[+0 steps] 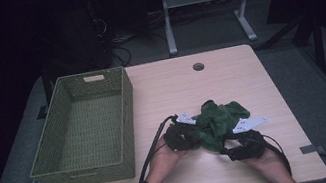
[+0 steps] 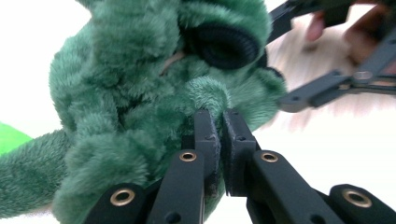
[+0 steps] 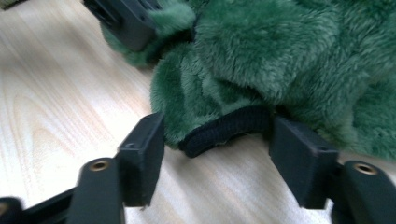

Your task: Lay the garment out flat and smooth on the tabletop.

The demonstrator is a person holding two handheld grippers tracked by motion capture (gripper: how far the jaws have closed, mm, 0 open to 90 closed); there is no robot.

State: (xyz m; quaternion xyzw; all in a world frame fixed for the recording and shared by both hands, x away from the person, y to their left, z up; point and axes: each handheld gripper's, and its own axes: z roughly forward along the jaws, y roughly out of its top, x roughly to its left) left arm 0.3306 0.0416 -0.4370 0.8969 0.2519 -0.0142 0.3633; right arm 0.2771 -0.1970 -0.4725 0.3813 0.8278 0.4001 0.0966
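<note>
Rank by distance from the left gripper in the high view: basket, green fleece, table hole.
1. Green fleece: pinched in the left gripper fingers, just to its right.
2. Basket: to its left, near wall close.
3. Table hole: farthest, by the far edge.

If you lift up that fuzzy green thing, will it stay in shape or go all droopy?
Probably droopy: the fuzzy green garment lies crumpled in soft folds on the table. It looks light for its size, being plush fleece. It likely won't slip, since the left gripper is pinching a fold tight, and the black ribbed cuff gives another handhold.
</note>
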